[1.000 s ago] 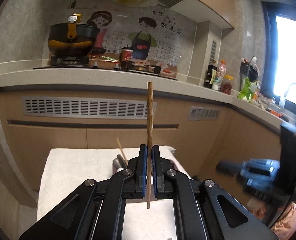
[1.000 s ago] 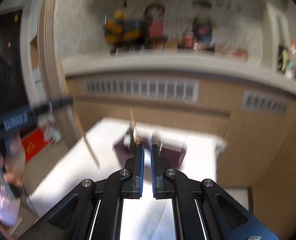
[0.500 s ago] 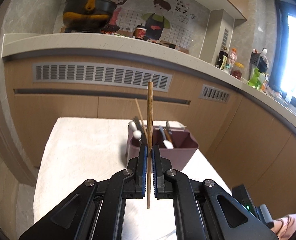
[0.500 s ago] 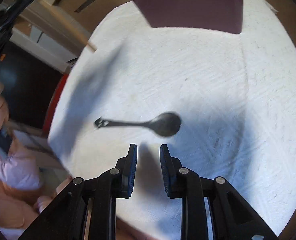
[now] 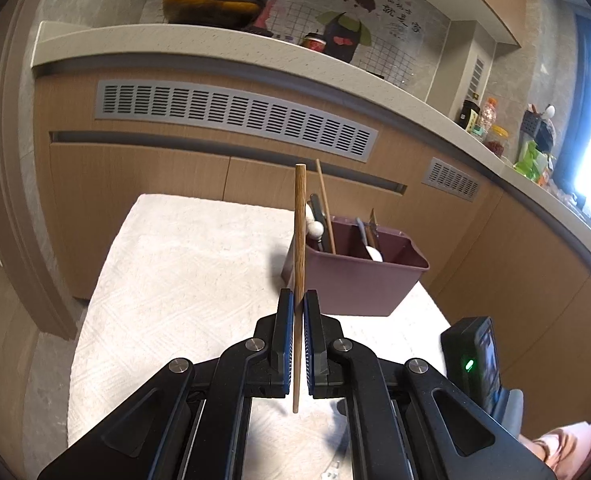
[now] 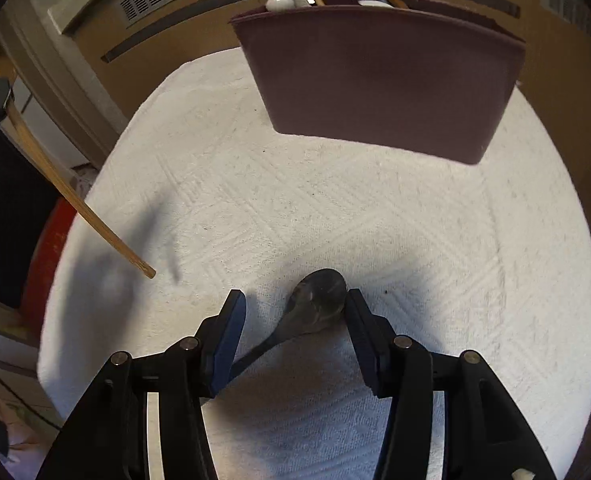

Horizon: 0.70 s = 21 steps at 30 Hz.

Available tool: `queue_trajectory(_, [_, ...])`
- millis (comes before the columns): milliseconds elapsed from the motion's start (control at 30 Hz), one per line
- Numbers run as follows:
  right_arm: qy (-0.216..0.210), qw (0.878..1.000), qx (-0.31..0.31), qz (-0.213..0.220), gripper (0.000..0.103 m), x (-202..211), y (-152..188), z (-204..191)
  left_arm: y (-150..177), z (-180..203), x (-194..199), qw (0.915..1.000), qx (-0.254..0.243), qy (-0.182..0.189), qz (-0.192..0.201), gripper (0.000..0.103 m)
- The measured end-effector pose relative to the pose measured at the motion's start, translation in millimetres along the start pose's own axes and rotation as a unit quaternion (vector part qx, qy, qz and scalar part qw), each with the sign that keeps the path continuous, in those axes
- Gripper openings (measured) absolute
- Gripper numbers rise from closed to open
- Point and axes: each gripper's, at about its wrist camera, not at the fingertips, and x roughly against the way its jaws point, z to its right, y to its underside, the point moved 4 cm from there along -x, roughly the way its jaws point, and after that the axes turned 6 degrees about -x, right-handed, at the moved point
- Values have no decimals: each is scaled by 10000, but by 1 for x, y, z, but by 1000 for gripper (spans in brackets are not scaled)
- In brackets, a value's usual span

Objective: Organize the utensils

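My left gripper (image 5: pixel 298 300) is shut on a wooden chopstick (image 5: pixel 298 240) and holds it upright above the white cloth (image 5: pixel 183 264). The chopstick also shows in the right wrist view (image 6: pixel 95 220). Beyond it stands a purple utensil holder (image 5: pixel 359 280) with a chopstick, spoons and other utensils in it; it also shows in the right wrist view (image 6: pixel 383 80). My right gripper (image 6: pixel 293 300) is open, its jaws wide on either side of the bowl of a dark spoon (image 6: pixel 319 300) lying on the cloth. The spoon's handle runs back under the left finger.
Wooden kitchen cabinets (image 5: pixel 175 176) with a grey vent stand behind the cloth-covered table, under a stone counter (image 5: pixel 215 48) carrying a pot. The right gripper's body with a green light (image 5: pixel 475 360) shows at the left wrist view's lower right.
My right gripper tipped down, opened wide and came down around the spoon's bowl. My left gripper, still holding the chopstick, moved closer to the purple holder.
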Motion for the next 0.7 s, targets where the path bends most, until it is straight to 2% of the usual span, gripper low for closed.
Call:
queue_trajectory(33, [214,9996,173,70,42,1,4,-5,1,-1,-1,10000,12,4,-15,5])
queue_trajectory(67, [456,9978,457,183,28,1,7,-11,1,-3,-1,10000,23,4,-28,5])
queue_trajectory(100, [497,9961,680,271,26,4,9,-14,2,-4,-2,10000,31,8,-45,5])
queue_trajectory(133, [507,9947,830,346,12,5,10,-15,3,-4,-2,10000,25,14,-71,5])
queue_trajectory(167, [474,9935,934,456,7,11,10,-16,3,-3,-2,10000,17,11,-86,5])
queue_trajectory(300, [261,9880,1134,1012,4,43,5,-11,5,1,0,9999,-6,15,-137,5])
queue_trajectory(433, [-220,9881,1001,1144,2,68,0,2,5,4,0,9998,17,21,-185,5])
queue_trajectory(567, [-233,9847,844,1506,1,101,-11,17,1,10,2,9997,20,116,-203,5])
queue_trajectory(700, [-244,9799,768,1825,1,126,-26,20,-10,23,8,9998,-171,103,-52,5])
